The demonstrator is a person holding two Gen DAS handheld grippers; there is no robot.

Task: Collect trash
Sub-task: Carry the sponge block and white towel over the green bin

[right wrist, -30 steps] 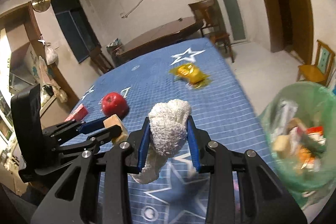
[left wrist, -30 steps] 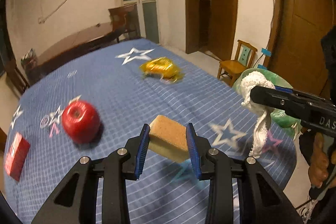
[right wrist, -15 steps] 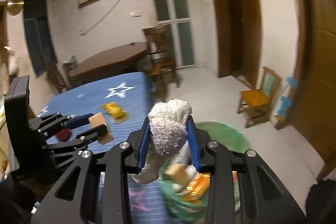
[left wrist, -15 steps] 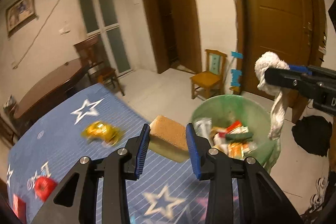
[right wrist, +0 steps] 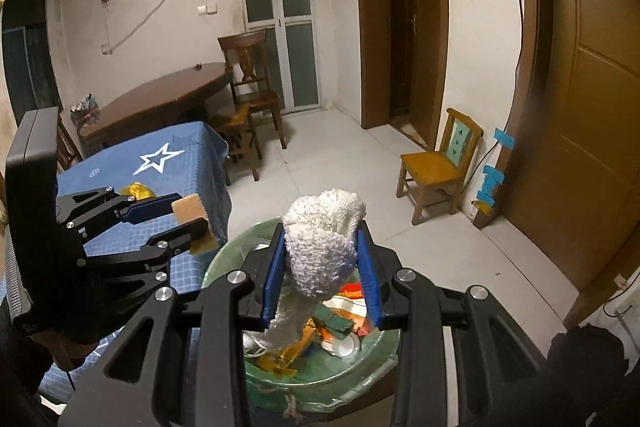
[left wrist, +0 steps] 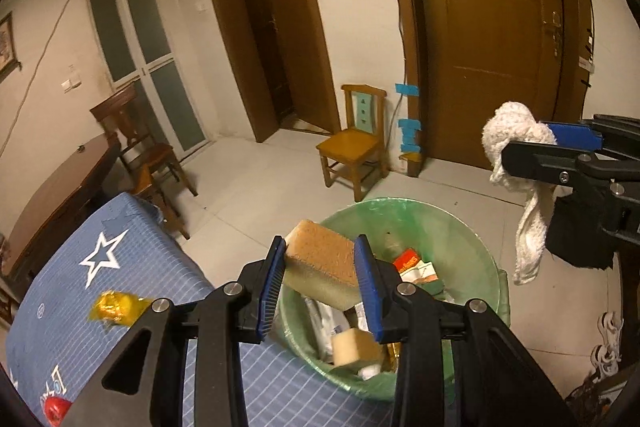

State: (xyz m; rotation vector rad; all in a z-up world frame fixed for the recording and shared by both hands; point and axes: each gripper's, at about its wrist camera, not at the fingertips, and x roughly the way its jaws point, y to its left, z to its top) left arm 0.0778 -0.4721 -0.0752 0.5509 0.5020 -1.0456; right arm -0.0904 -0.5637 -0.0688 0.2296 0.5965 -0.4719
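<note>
Left gripper was pinching a tan sponge block between its blue pads. Block sat tilted, held in the air above the near rim of the green-lined trash bin, at the edge where the bin met the table corner. In the right wrist view the same gripper showed from the side, sponge clamped at the fingertips, over the bin's left rim.

Right gripper was clamped on a white knitted cloth; the bunched top bulged out above the pads, the tail hung down through the jaws toward the bin. From the left wrist view the right gripper was off to the right of the bin, cloth dangling over the floor just outside the rim.

Bin already had stuff in it: packets, wrappers, a pale sponge-like block, something orange-red.

Still on the blue star-print tablecloth: a crumpled gold wrapper near the edge closest to the bin, and a red round object at the near left edge, mostly cut off.

Background: small yellow wooden chair against the wall, dark wood table with chairs behind the blue one, brown doors.
</note>
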